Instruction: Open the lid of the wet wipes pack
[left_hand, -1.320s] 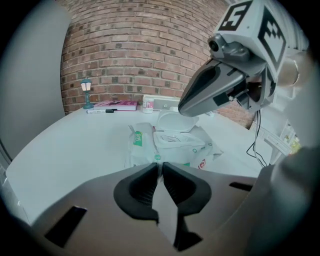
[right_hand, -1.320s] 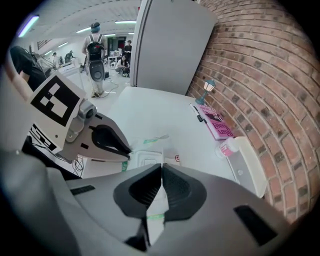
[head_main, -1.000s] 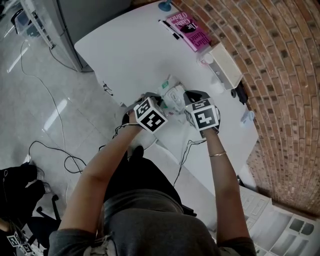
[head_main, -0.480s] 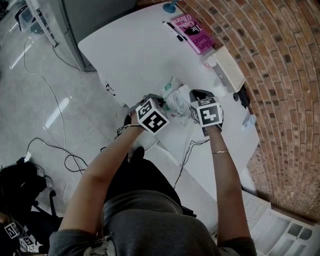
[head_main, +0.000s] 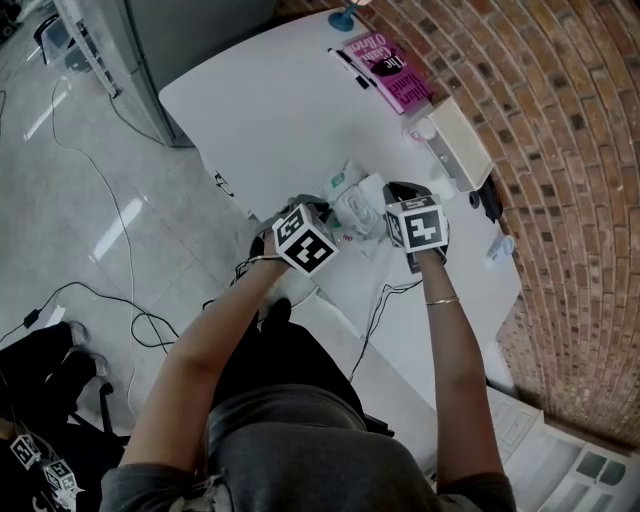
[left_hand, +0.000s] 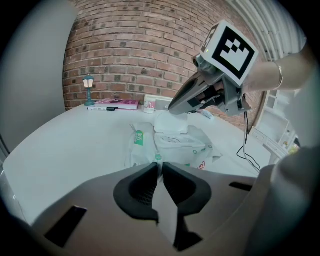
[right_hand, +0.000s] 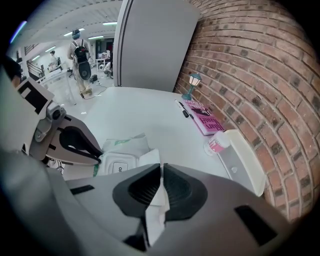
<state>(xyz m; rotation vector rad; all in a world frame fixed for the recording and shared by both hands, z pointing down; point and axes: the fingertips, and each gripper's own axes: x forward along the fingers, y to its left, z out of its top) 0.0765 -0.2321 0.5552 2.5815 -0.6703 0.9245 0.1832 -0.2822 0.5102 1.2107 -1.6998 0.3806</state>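
Two grippers meet at a wet wipes pack (left_hand: 192, 150), which is laid on a white table (head_main: 270, 110) close to its near edge. The left gripper (left_hand: 160, 165) is seen with its jaws drawn together, and the near edge of the pack's wrapper is pinched at their tips; the rest of the pack stretches straight ahead of it. The lid (left_hand: 171, 124) is raised and stands upright at the far side of the pack from the left gripper, with the open frame exposed just below it.

The right gripper (right_hand: 161, 169) is held opposite the left one and is pointed steeply down. Its jaws are narrow and have just been easing apart; the white lid is caught between them, with the pads lying against it on both sides. The pack's body is seen just ahead and to the left of the right gripper's tips, and the left gripper's dark fingers (right_hand: 86, 151) are seen at the wrapper's end beyond it.

Farther ahead of the right gripper, a pink book (right_hand: 205, 120), a black pen (right_hand: 184, 110) and a small lamp (right_hand: 192, 82) are set beside a brick wall (right_hand: 250, 75), well apart from the pack. A pink-labelled bottle (right_hand: 216, 144) and a long white tray (right_hand: 245, 165) lie nearer, to the right gripper's right
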